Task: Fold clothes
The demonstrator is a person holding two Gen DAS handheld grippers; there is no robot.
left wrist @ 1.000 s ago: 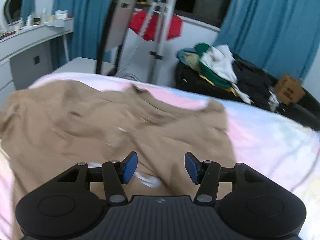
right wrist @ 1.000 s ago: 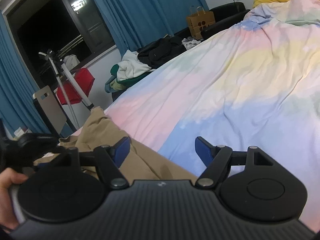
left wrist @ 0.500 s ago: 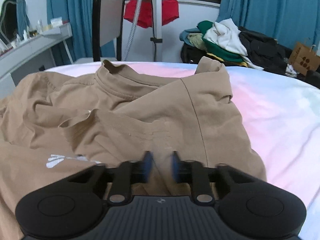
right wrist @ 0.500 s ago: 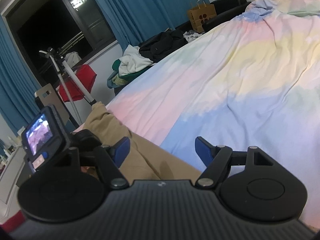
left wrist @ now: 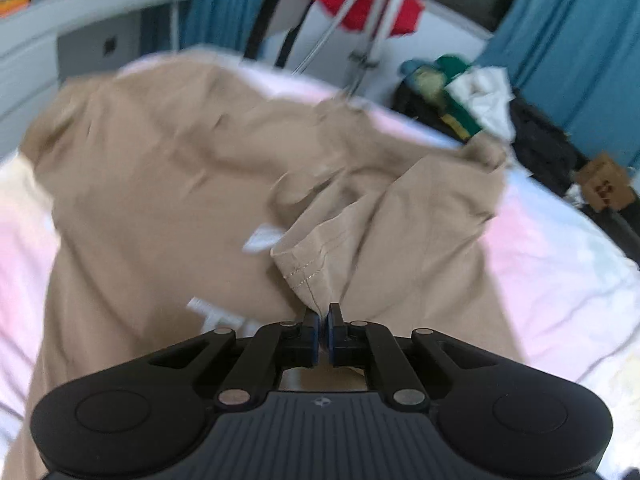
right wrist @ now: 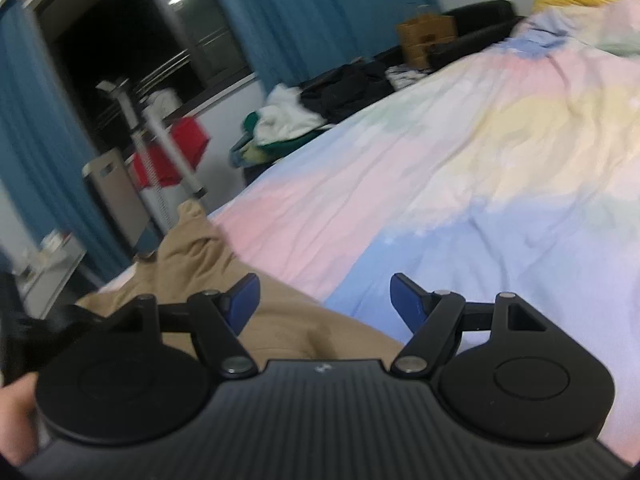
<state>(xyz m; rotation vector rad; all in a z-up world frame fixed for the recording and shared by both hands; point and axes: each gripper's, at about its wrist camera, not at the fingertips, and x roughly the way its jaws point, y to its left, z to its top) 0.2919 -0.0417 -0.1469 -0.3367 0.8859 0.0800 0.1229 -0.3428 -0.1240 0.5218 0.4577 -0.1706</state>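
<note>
Viewing from the left wrist: left gripper (left wrist: 322, 322) is clamped on a stitched hem of the tan shirt (left wrist: 168, 184), which lies on the pastel bedspread (left wrist: 560, 264). Right wrist: right gripper (right wrist: 325, 294) spread wide, holding nothing, above the shirt's edge.

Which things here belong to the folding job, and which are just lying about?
Job:
tan T-shirt
its stitched hem, pinched in the shut left gripper
open right gripper
pastel bedspread

Lying about:
clothes pile
paper bag
red cloth
</note>
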